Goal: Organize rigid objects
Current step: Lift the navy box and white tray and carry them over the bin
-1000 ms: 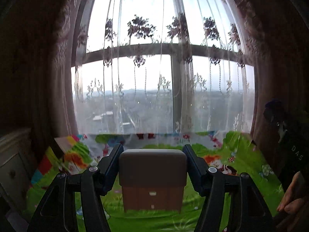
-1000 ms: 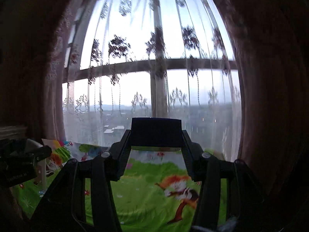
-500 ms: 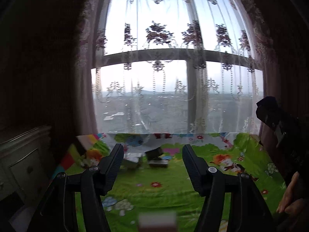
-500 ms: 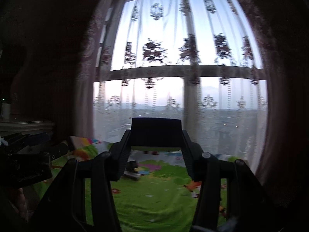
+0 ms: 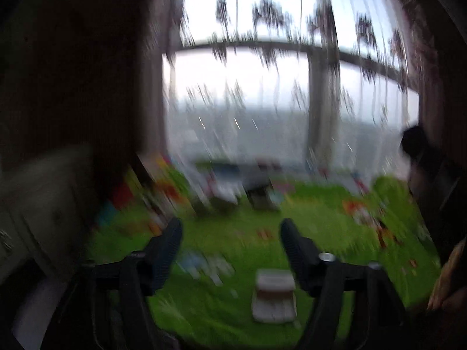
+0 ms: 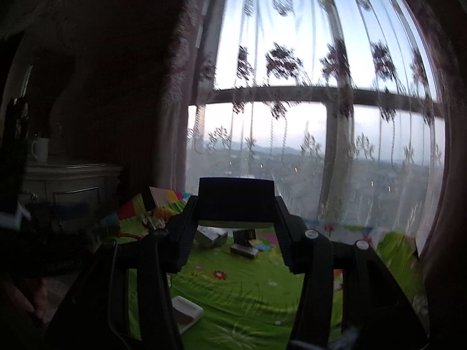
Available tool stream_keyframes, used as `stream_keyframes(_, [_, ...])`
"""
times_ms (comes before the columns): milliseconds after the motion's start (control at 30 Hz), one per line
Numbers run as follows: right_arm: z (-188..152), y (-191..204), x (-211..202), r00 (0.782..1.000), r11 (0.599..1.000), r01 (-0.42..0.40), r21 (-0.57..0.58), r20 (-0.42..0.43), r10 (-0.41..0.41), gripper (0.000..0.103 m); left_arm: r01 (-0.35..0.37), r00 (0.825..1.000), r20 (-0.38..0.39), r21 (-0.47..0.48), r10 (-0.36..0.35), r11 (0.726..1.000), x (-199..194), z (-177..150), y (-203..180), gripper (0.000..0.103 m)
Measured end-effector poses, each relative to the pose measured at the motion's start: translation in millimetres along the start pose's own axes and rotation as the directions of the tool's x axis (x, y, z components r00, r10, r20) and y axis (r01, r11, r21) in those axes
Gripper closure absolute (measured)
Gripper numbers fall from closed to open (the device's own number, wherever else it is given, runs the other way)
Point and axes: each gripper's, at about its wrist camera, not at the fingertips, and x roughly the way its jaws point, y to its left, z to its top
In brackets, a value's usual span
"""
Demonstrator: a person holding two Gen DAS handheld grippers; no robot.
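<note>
Release confirmed: left gripper [image 5: 230, 230], holding the brown box [image 5: 274, 299] a second ago, now stands spread and empty, box lying on the green mat [image 5: 335, 233]. Right gripper [image 6: 236, 213] pinches a dark block [image 6: 236, 201], unplaced.

Home, probably a bedroom or playroom: lace curtain [image 6: 306, 93] over big window, cartoon play mat [image 6: 248, 285], white dresser [image 6: 73, 186] with mug [image 6: 40, 149].
</note>
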Motion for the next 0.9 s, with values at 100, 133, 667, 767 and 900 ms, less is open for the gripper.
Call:
stream_keyframes(100, [-4.2, -8.4, 0.8, 0.999, 1.000, 0.025, 0.000, -0.019, -0.025, 0.049, 0.087, 0.981, -0.173, -0.025, -0.090, 0.996, 36.4, -22.1, -3.1, 0.018])
stream_keyframes(133, [-6.1, -10.2, 1.6, 0.999, 1.000, 0.030, -0.003, -0.027, -0.030, 0.049, 0.088, 0.971, -0.221, -0.007, -0.088, 0.996, 49.3, -28.1, -9.1, 0.017])
stream_keyframes(667, [-22.5, -38.7, 14.8, 0.992, 0.996, 0.036, 0.080, -0.125, -0.026, 0.049, 0.033, 0.873, -0.487, 0.034, -0.012, 0.999, 159.7, -66.9, -60.2, 0.039])
stream_keyframes(767, [-20.4, -41.0, 12.7, 0.993, 0.997, 0.042, 0.069, -0.116, -0.034, 0.049, 0.076, 0.916, -0.388, -0.076, -0.100, 0.994, 124.9, -48.9, -32.5, 0.039])
stream_keyframes(900, [-17.7, -41.6, 12.1, 0.994, 0.996, 0.033, 0.085, -0.111, -0.024, 0.049, 0.071, 0.975, -0.201, -0.128, -0.096, 0.989, 64.7, -13.2, 1.5, 0.039])
